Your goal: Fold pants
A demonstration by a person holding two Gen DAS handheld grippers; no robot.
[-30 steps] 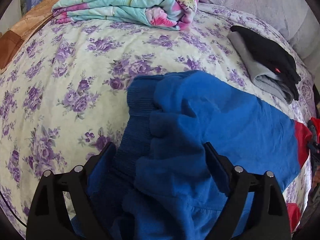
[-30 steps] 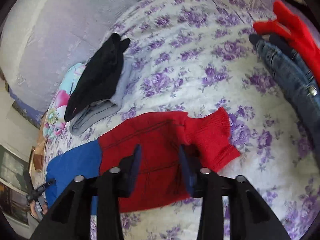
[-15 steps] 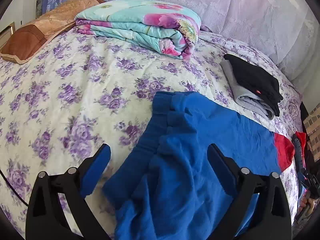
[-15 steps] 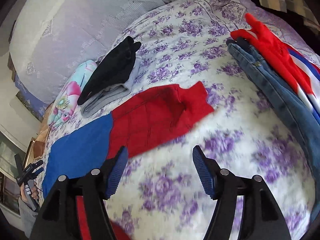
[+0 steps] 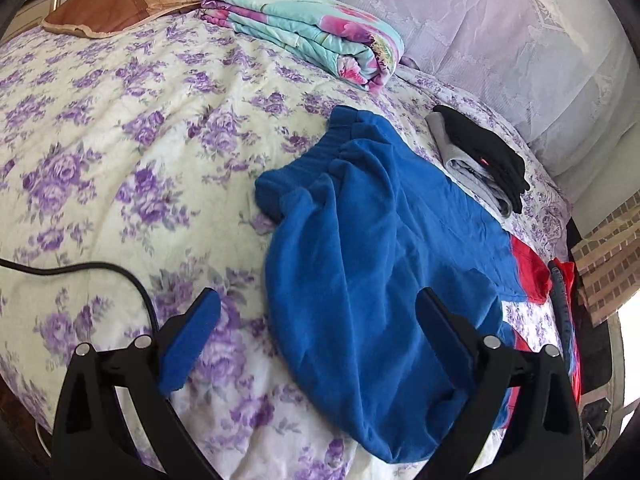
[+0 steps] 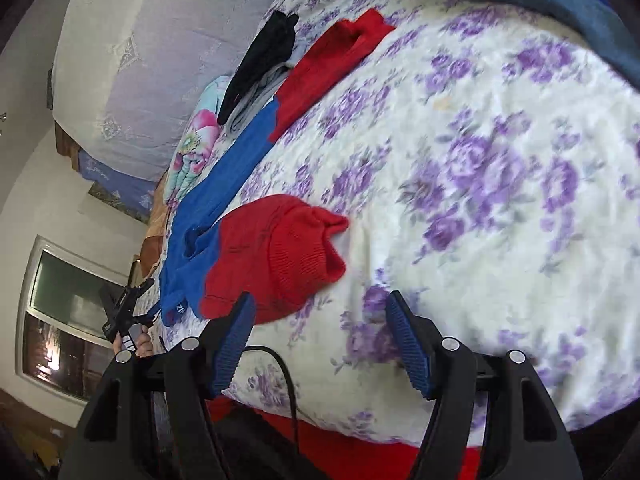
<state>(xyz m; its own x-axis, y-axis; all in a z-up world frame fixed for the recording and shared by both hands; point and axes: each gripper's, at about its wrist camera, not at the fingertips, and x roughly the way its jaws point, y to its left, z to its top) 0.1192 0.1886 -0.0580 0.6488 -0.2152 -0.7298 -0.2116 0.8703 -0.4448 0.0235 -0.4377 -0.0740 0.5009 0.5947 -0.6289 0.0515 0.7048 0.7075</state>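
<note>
The pants (image 5: 384,240) lie lengthwise between both grippers, waistband far-left, red cuffs right. The left gripper (image 5: 316,312) is wide open, empty, over the blue seat. The right gripper (image 6: 320,312), likewise agape and empty, sits nearest the red cuff (image 6: 296,256).

Place: a home bedroom.
Bed: covered by a purple-flowered sheet (image 5: 120,128).
Bedding: a folded floral quilt (image 5: 312,32) and a brown pillow (image 5: 120,4) are laid near the padded headboard (image 5: 500,40).
Clothing: folded garments (image 5: 480,156) are set on the bed.
Window: seen at the wall (image 6: 60,312).
</note>
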